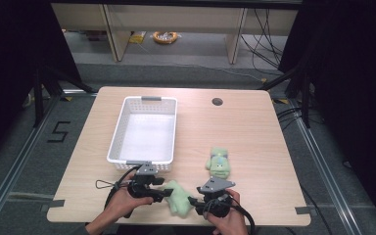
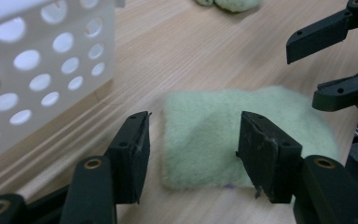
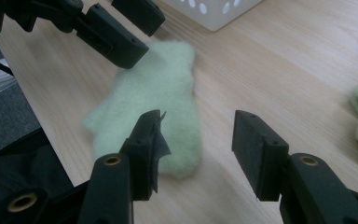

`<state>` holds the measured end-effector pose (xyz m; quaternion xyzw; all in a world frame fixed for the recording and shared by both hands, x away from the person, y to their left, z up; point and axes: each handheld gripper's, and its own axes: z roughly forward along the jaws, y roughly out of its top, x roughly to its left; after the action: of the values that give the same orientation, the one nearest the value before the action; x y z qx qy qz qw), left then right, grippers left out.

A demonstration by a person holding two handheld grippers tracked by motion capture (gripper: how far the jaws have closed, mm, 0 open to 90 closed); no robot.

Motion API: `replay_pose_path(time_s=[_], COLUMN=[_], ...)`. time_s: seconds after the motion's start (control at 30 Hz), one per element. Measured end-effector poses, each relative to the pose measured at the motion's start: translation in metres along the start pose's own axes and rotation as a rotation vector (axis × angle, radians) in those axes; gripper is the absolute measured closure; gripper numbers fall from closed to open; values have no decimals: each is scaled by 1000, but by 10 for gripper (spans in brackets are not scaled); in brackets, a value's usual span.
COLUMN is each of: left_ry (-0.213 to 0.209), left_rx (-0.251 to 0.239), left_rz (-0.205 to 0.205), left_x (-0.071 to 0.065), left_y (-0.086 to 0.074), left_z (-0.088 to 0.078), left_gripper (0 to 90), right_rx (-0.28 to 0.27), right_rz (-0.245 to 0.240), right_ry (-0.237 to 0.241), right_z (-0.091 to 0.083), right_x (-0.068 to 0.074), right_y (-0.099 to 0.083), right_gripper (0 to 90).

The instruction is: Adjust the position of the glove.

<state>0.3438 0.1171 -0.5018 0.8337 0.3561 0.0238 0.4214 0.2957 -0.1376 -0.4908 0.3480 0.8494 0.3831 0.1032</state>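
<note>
The left gripper stood parted astride the cuff end of a pale green mitten, pads clear of it. The right gripper gaped too, one jaw over the mitten's other end. Both hands rested low at the wooden table's near edge, a white basket just beyond.

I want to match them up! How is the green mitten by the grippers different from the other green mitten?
The near mitten lies plain side up between both hand-held grippers; the far mitten shows a small decoration and lies alone. The near mitten sits by the table's front edge, the far mitten farther in. Both are fluffy and pale green.
</note>
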Motion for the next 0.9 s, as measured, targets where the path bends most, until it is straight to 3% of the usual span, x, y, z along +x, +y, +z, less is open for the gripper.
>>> replay_pose_path(time_s=[0.13, 0.2, 0.3, 0.33, 0.47, 0.53, 0.6, 0.73, 0.9], left_ry=[4, -8, -19, -20, -24, -25, -14, -17, -15], left_rx=[39, 46, 59, 59, 62, 55, 53, 46, 49], left_rz=[1, -3, 0, 2, 15, 17, 27, 17, 41], left_x=[2, 2, 0, 0, 0, 0, 0, 2, 0], left_y=[-3, -4, -5, -5, -7, -7, -7, -8, -8], left_z=[2, 4, 4, 4, 3, 3, 2, 1, -1], left_gripper=[490, 512, 579, 592, 640, 671, 714, 786, 839], right_rx=[17, 21, 40, 61, 50, 67, 29, 33, 13], right_rz=[-27, -8, -15, 28, 10, 49, 25, 51, 65], right_ry=[-3, -13, 3, 4, 20, 21, 44, 45, 63], right_z=[8, 12, 14, 12, 15, 13, 16, 14, 13], right_x=[1, 3, 0, 3, 0, 2, 0, 1, -2], right_y=[-2, -4, -6, -6, -8, -9, -10, -12, -14], right_gripper=[536, 541, 545, 551, 594, 630, 673, 715, 794])
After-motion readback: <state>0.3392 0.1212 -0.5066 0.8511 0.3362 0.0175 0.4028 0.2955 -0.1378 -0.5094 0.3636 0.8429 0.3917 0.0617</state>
